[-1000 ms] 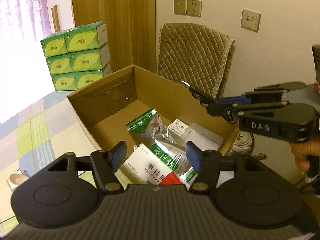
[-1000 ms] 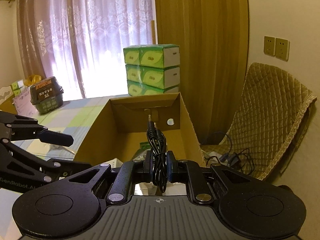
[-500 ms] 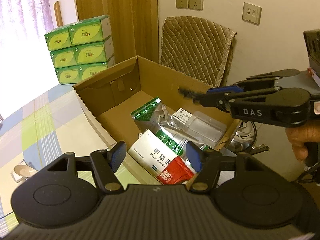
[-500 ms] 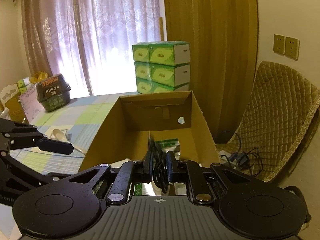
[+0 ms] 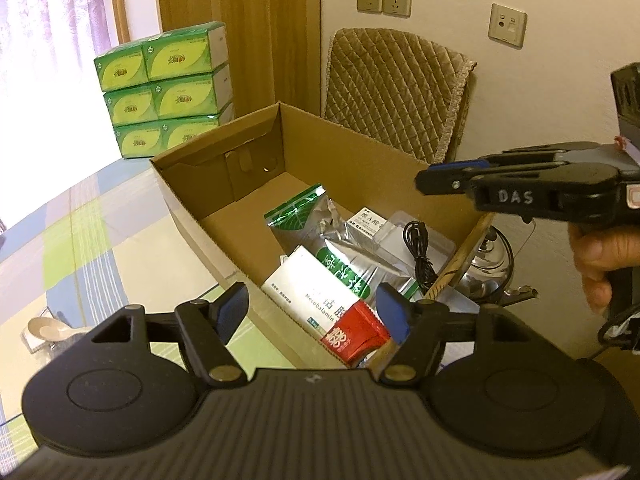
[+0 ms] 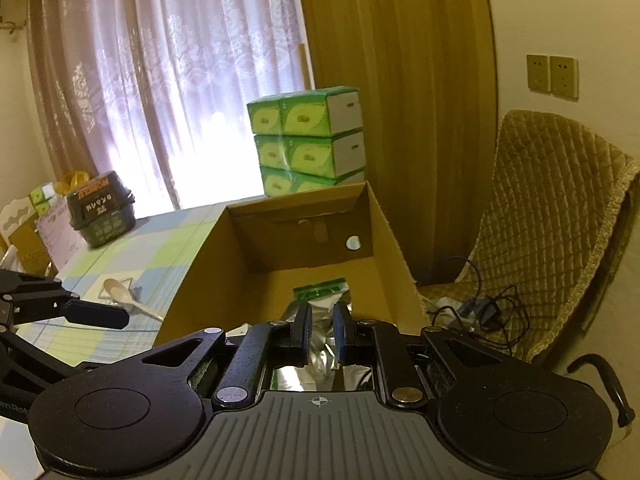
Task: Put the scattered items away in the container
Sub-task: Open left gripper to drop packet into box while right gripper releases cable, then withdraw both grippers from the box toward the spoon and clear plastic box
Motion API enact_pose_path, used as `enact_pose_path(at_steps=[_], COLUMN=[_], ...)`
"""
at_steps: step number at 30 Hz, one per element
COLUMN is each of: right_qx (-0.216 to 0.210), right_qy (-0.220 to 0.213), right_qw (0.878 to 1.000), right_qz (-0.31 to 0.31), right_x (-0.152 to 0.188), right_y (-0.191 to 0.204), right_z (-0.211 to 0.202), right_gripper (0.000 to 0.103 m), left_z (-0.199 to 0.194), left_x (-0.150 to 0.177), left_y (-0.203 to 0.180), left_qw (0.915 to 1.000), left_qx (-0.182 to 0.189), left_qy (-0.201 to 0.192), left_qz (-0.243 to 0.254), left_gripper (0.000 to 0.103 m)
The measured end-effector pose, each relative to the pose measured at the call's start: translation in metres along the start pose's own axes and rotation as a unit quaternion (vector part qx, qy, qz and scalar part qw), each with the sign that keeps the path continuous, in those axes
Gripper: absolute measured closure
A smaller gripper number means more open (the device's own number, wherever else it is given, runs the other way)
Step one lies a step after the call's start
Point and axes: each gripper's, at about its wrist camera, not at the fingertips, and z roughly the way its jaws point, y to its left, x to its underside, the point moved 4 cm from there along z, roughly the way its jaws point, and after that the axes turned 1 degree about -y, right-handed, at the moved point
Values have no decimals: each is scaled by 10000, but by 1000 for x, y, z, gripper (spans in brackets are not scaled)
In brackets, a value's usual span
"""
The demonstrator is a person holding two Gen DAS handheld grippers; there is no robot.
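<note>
**Cable released into box**

Since one second ago the black audio cable (image 5: 418, 254) has left the right gripper (image 6: 322, 334) and now lies coiled inside the cardboard box (image 5: 224, 184), on a clear plastic case (image 5: 434, 246) near the right wall.

Left view only: cable, foil pouches (image 5: 316, 224), white medicine box (image 5: 310, 294), red sachet (image 5: 358, 336).

Right view only: wooden spoon (image 6: 130, 300) out on the checked table (image 6: 132, 248).

Right fingers sit slightly apart, nothing between. Left gripper (image 5: 314, 312) fingers are wide apart, empty.

Box's near contents are hidden behind the right gripper body.
</note>
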Motion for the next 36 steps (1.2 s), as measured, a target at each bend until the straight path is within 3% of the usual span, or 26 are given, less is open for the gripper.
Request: enact_pose_path(at_steps=[8,9,10,11,14,24,36], right_qx=[39,34,37,42,-143,-726,-1267], right_qy=[-156,-165,-201,-305,-363,-215,147], right_qw=[9999,9998,9998,9995,9992,9966,9849], right_qz=[60,51,69,114,101,-337,-1175], right_x=[2,3,4,5,8,21,27], right_y=[3,5,6,8,20,89,172], right_z=[-21,-24,-26,-30,-38,-49,-23], right_gripper=[83,51,8,5,5,5,5], left_z=[-20,-23,-26,-30,-42,-93,-131], left_x=[19,23,28,32,48,108,154], left_y=[10,13,15,18,28,73,125], left_qw=[9996,9994,9992,9989,9976,9871,9794], left_qx=[-115,-136,-162,-188,-264,-814,-1308], left_qy=[3,13,27,41,47,106,220], left_qz=[-272,-325,-373,-423,-643,-1376,-1524], left_gripper=[28,27,26,25,18,10,7])
